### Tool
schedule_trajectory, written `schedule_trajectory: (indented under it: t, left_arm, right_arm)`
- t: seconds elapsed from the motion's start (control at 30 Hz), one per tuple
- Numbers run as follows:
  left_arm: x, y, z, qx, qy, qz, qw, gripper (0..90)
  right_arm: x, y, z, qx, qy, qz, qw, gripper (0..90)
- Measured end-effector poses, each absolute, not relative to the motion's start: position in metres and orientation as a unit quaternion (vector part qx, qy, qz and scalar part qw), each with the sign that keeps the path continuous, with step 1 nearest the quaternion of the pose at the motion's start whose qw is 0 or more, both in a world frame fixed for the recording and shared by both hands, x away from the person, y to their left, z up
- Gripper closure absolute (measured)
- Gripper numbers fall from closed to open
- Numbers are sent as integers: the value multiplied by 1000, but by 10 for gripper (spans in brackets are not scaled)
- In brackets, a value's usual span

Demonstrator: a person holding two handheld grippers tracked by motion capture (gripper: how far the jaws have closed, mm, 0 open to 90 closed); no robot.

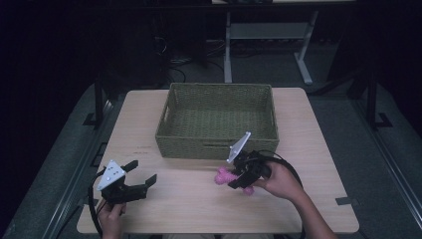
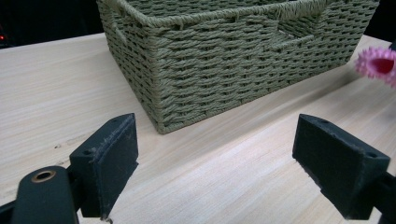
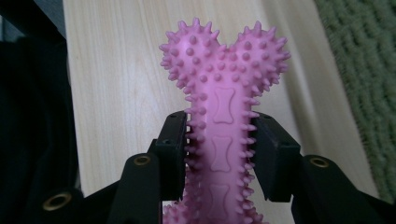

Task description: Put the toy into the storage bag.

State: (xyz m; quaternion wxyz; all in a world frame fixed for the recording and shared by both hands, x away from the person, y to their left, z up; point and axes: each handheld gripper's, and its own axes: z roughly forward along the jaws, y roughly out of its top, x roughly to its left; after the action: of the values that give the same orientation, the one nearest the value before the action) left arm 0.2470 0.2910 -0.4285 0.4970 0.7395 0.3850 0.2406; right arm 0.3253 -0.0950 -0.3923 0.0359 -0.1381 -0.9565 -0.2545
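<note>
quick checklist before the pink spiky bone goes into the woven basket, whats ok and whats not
1. Grip: the right gripper has its jaws closed on the shaft of the pink spiky rubber bone toy: ok.
2. Grip centred: the jaws sit on the mid shaft, with a knobbed end past them: ok.
3. Toy lifted off the light wooden table: cannot tell; it is low, near the tabletop.
4. Drop zone: the olive-green woven basket looks empty inside: ok.
5. Path: the basket's near wall stands between the toy and the inside, so the toy must rise over the rim: not ok yet.
6. The left gripper is open, off to the side, away from the basket: ok.
</note>
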Motion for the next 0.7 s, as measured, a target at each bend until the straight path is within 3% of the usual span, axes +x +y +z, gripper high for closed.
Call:
schedule_trajectory:
  t: [0.7]
  left_arm:
    - [247,290,-429,740,383,241,497,138]
  right_arm:
    - [358,-105,-360,-135,-950,-279,44,577]
